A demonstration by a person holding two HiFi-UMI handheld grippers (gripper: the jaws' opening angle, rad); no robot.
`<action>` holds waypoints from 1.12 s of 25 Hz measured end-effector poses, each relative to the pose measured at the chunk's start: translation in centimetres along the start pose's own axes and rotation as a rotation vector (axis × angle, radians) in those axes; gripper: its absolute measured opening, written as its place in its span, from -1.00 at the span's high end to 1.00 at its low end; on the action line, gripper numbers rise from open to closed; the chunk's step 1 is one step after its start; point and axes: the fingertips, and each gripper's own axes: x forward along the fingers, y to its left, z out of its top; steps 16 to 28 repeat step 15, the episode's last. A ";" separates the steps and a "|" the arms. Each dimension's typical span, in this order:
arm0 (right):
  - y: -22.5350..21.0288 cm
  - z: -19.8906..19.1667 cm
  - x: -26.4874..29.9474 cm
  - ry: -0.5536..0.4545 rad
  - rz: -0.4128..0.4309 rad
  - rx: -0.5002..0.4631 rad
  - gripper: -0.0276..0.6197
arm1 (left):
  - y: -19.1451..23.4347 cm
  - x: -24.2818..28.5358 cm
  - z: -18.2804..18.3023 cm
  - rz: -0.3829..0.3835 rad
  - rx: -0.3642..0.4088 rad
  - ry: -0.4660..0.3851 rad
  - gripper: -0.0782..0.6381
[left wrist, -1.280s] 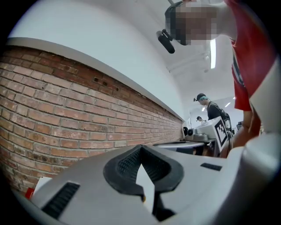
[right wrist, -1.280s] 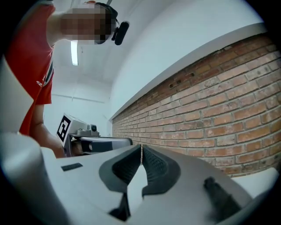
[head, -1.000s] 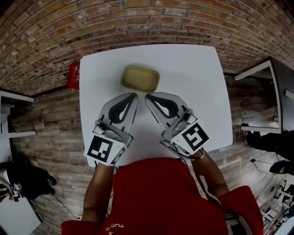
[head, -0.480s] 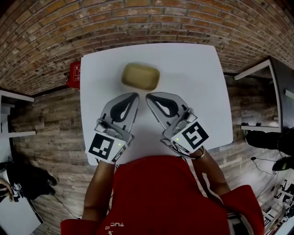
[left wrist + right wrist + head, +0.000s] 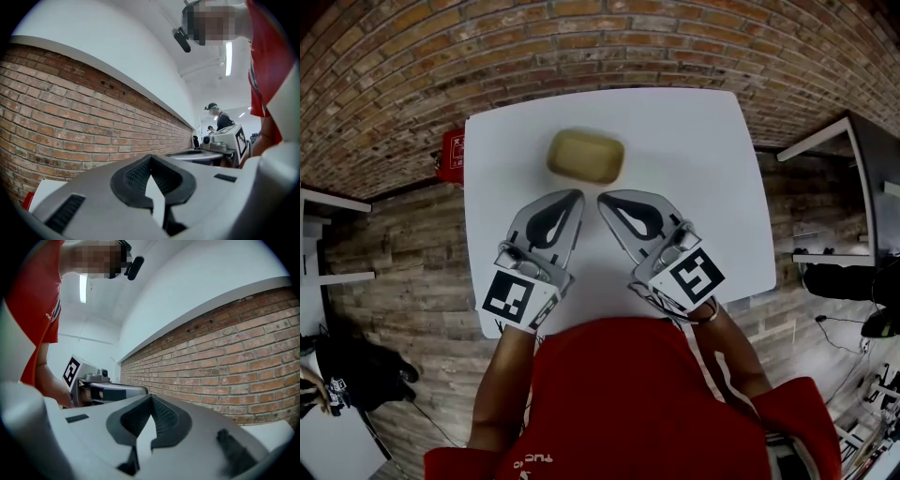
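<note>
Tan block [image 5: 586,157]: lies flat on the white surface [image 5: 703,178], in the far half, slightly left of centre. It is oblong with rounded corners. Its long axis runs side to side, roughly parallel to the far edge of the surface, with the right end turned a little nearer the person. Nothing rests on it or touches it.

Left tongs [image 5: 573,195]: just on the near side of the block, tip aimed at its near left part, a small gap between them. The left gripper view shows the tongs [image 5: 149,159] fully closed, the ribbed pads meeting at the tip, nothing held between them.

Right tongs [image 5: 605,199]: close beside the left tip, likewise just short of the block and aimed toward its near right part. The right gripper view shows these tongs [image 5: 151,398] closed as well, pads together, empty.

The two bodies splay apart toward the person, forming a V with the tips nearly meeting. Bare surface only lies between the tips and the block; no obstruction.

Surroundings: a brick wall [image 5: 600,47] stands beyond the far edge. A red box [image 5: 450,153] sits off the left edge, level with the block. Another desk [image 5: 825,141] stands to the right, well apart. The person's red shirt [image 5: 609,394] fills the near side.
</note>
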 end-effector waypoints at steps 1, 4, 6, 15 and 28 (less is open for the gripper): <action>0.0 0.0 -0.1 0.001 0.000 -0.003 0.82 | 0.0 -0.1 0.0 0.000 0.001 -0.001 0.74; 0.3 0.0 -0.2 0.001 0.003 -0.009 0.82 | -0.1 -0.3 0.1 -0.001 0.003 -0.001 0.74; 0.5 -0.1 -0.2 0.002 0.006 -0.018 0.82 | -0.2 -0.4 0.1 -0.002 0.004 -0.001 0.74; 0.8 -0.2 -0.6 0.007 0.005 -0.018 0.82 | -0.7 -0.5 0.2 -0.010 0.006 -0.002 0.74; 0.8 -0.2 -0.6 0.007 0.005 -0.018 0.82 | -0.7 -0.5 0.2 -0.010 0.006 -0.002 0.74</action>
